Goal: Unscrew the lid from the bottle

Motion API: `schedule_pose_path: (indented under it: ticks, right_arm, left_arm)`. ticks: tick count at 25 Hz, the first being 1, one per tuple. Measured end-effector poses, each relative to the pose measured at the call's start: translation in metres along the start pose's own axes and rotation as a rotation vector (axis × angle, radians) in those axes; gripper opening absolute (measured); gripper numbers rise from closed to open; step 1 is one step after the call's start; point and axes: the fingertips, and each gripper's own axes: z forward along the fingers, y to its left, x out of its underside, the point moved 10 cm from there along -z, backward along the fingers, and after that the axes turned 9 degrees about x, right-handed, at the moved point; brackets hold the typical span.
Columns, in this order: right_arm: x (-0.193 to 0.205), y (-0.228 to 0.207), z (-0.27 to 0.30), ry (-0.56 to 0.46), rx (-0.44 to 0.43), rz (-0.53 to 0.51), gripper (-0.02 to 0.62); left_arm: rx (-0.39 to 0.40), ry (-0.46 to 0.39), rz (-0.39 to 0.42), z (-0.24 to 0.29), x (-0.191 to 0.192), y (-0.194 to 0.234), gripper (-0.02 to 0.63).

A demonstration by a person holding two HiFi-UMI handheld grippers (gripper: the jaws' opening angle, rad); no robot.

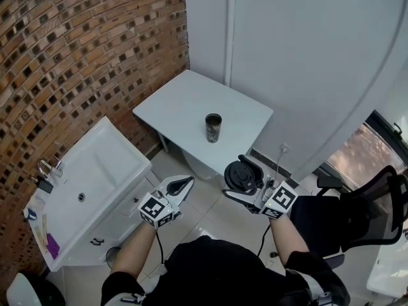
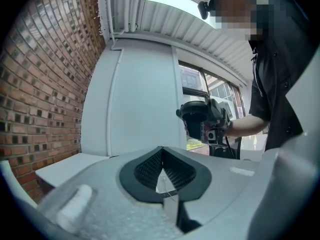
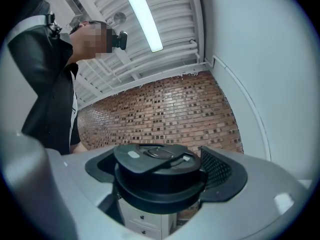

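Table [image 1: 185, 101] white, bottle [image 1: 213, 127] upright | right tool [image 1: 244, 178]: lid [image 3: 157, 169] | brick wall [image 1: 76, 50], sink [image 1: 95, 171]

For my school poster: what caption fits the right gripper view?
Right gripper clamping the black lid, brick wall behind.

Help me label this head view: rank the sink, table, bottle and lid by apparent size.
1. table and sink: look alike
2. lid, though it is nearer the camera, so unsure
3. bottle
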Motion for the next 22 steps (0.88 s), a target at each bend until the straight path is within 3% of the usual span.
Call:
schedule_pose_path:
  ticks: [5,16,22]
  right_arm:
    - [0.002,0.002,-0.01,0.02,0.008,0.007,0.482]
    - [0.006,0.002,-0.02,0.049,0.025,0.015,0.482]
    - [0.002,0.002,-0.018,0.044,0.023,0.006,0.482]
  left_arm:
    - [-0.029,-0.015,-0.015,-0.006,-0.004,0.006,0.003]
    - [-0.005,0.0,-0.004,0.001,-0.002,0.006,0.003]
    - [-0.009,-0.011,-0.039,0.005,-0.003,0.008,0.003]
